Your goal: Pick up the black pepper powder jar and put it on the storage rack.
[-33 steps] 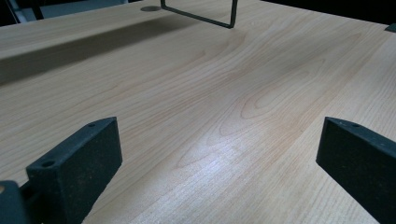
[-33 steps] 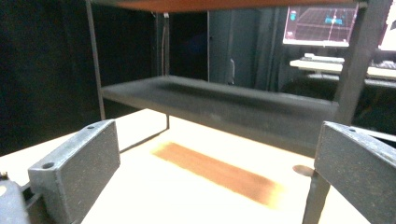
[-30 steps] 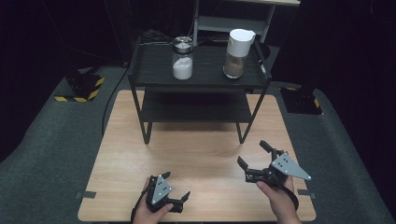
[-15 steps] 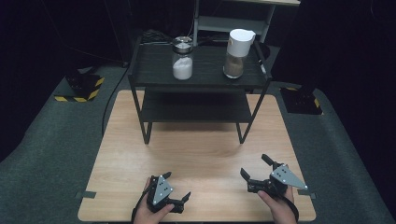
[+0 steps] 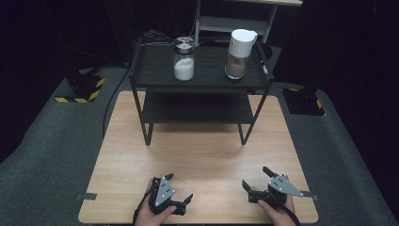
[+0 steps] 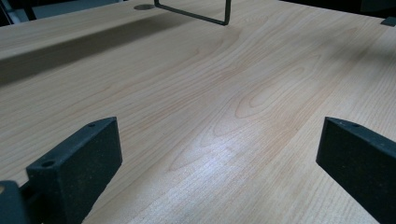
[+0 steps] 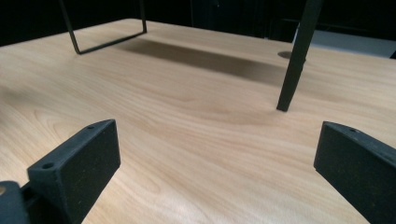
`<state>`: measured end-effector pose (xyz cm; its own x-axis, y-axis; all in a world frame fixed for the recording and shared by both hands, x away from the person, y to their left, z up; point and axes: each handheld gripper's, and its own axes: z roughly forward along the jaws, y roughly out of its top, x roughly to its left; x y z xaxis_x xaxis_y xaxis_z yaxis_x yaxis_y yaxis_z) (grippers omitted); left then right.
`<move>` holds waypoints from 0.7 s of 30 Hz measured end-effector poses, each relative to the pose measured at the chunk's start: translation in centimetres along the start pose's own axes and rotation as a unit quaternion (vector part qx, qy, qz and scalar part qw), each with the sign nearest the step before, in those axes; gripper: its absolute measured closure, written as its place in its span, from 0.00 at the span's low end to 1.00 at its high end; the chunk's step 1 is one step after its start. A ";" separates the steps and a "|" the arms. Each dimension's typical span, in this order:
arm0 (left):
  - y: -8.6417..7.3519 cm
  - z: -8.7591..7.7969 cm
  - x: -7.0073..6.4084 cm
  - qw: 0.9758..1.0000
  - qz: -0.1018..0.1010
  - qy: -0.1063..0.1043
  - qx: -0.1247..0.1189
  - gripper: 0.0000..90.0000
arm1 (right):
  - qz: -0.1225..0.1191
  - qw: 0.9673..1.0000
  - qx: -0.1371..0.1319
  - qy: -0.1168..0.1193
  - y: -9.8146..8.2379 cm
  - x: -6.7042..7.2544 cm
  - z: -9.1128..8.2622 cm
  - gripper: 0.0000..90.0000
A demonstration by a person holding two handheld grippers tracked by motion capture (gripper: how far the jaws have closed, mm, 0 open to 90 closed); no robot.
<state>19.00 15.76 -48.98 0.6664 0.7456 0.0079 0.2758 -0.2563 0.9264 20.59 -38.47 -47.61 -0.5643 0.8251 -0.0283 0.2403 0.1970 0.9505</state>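
Right tool (image 5: 255, 180) has dropped back toward the surface (image 5: 197, 155) edge, both tools wide and empty, left tool (image 5: 179, 188) low; either could scrape the wood.

A dark lab; hazard-striped floor blocks (image 5: 79, 90) beside table (image 5: 197, 155).

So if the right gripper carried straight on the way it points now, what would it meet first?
Probably the near right leg of the black rack. The right gripper, jaws open and empty, points across bare table toward it. Depth is hard to judge, so it might slip just past.
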 end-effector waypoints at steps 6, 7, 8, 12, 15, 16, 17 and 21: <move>0.0 0.1 0.0 1.000 -0.004 0.002 -0.001 0.00 | -0.001 1.000 0.016 -0.003 -0.2 -0.1 -0.1 0.00; 0.0 0.1 0.0 1.000 -0.004 0.002 0.000 0.00 | -0.002 1.000 0.020 -0.002 -0.2 -0.1 -0.1 0.00; 0.0 0.1 0.0 1.000 -0.004 0.002 0.001 0.00 | -0.003 1.000 0.022 -0.002 -0.2 -0.1 0.0 0.00; 0.0 0.1 -0.1 1.000 -0.001 0.000 -0.001 0.00 | -0.015 0.999 0.036 0.001 -0.2 -0.1 0.1 0.00; 0.0 0.1 -0.1 1.000 -0.001 0.001 -0.001 0.00 | -0.025 0.999 0.043 0.002 0.0 0.1 0.2 0.00; 0.0 0.1 -0.1 1.000 -0.001 0.001 -0.001 0.00 | -0.029 0.999 0.046 0.001 0.1 0.2 0.2 0.00; 0.0 0.1 -0.1 1.000 -0.001 0.001 -0.001 0.00 | -0.031 0.998 0.048 0.001 0.2 0.3 0.3 0.00; 0.1 0.1 -0.1 1.000 0.006 -0.002 0.003 0.00 | -0.039 0.998 0.058 0.001 0.4 0.6 0.4 0.00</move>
<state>19.04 15.54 -48.89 0.6716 0.7407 0.0171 0.2721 -0.2681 0.9242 20.67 -37.72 -47.34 -0.5859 0.8041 -0.1006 0.2854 0.3209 0.9031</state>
